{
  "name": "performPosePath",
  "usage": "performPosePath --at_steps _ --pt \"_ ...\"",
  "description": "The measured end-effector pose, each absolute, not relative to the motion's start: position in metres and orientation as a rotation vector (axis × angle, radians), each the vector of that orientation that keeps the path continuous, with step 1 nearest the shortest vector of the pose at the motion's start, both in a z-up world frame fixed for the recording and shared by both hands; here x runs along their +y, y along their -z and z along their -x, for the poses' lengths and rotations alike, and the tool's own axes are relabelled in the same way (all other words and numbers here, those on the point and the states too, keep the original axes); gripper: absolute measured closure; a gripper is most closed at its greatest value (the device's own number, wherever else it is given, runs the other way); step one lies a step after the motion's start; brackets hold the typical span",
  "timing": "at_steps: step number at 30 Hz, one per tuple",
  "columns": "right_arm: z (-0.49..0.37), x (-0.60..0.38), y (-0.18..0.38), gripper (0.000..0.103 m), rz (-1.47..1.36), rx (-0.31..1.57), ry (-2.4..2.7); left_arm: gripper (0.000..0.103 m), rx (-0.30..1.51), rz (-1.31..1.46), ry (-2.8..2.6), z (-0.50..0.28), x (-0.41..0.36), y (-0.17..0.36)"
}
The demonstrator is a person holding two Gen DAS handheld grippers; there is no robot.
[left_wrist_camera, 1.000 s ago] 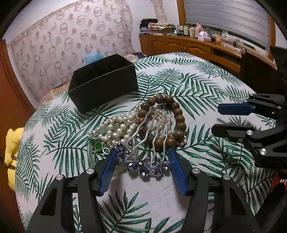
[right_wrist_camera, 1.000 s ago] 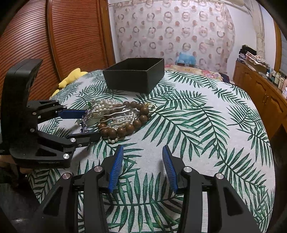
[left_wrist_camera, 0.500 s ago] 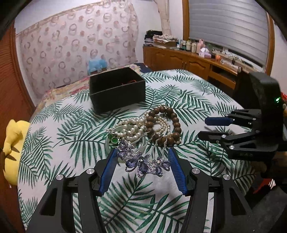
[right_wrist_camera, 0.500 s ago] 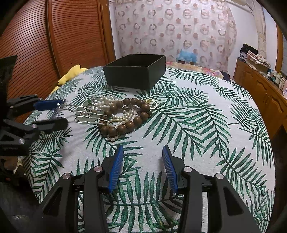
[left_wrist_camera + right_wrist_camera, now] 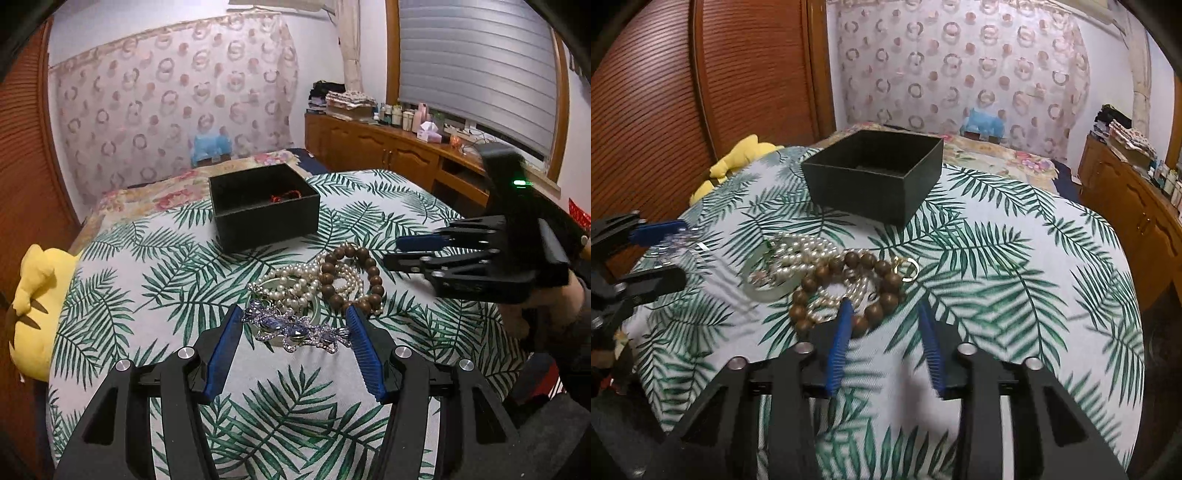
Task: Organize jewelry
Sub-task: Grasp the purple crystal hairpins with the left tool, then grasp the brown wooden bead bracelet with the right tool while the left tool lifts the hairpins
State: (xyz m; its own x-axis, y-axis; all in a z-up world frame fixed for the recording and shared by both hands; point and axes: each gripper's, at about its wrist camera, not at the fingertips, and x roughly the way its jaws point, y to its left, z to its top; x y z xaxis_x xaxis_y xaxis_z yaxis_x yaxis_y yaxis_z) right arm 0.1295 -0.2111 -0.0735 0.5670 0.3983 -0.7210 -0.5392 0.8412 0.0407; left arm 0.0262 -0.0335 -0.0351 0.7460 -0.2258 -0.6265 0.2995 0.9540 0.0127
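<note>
My left gripper (image 5: 295, 321) is shut on a silver hair comb with purple jewels (image 5: 295, 330), held above the table, clear of the pile. The pile holds a brown bead bracelet (image 5: 371, 275), a pearl strand (image 5: 291, 284) and a pale green bangle (image 5: 768, 291). The open black box (image 5: 264, 212) stands behind it, a red cord inside. My right gripper (image 5: 884, 312) is open and empty; its left finger is at the near edge of the bead bracelet (image 5: 849, 291). The left gripper (image 5: 661, 254) shows blurred at the left of the right wrist view.
The round table has a palm-leaf cloth (image 5: 1015, 280). A yellow plush toy (image 5: 37, 291) lies off its left edge. A wooden cabinet (image 5: 388, 155) with bottles stands at the right, a slatted wooden door (image 5: 701, 92) at the left.
My left gripper has lifted the jewelled comb out of the pile and drawn it back. My right gripper has moved forward to the bead bracelet.
</note>
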Motion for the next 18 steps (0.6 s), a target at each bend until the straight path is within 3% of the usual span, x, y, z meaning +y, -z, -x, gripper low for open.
performPosePath --at_steps 3,10,11,18 --pt "-0.144 -0.208 0.082 0.073 0.182 0.824 -0.561 0.048 0.657 -0.115 0.289 -0.025 -0.032 0.032" --pt "-0.162 -0.202 0.09 0.075 0.156 0.881 -0.594 0.048 0.629 -0.116 0.289 -0.027 -0.031 0.025" --pt "-0.161 -0.201 0.09 0.081 0.165 0.882 -0.596 0.048 0.625 -0.118 0.287 -0.028 -0.03 0.024" --pt "-0.145 -0.202 0.062 0.086 0.184 0.779 -0.631 0.048 0.606 -0.115 0.282 -0.038 -0.026 0.021"
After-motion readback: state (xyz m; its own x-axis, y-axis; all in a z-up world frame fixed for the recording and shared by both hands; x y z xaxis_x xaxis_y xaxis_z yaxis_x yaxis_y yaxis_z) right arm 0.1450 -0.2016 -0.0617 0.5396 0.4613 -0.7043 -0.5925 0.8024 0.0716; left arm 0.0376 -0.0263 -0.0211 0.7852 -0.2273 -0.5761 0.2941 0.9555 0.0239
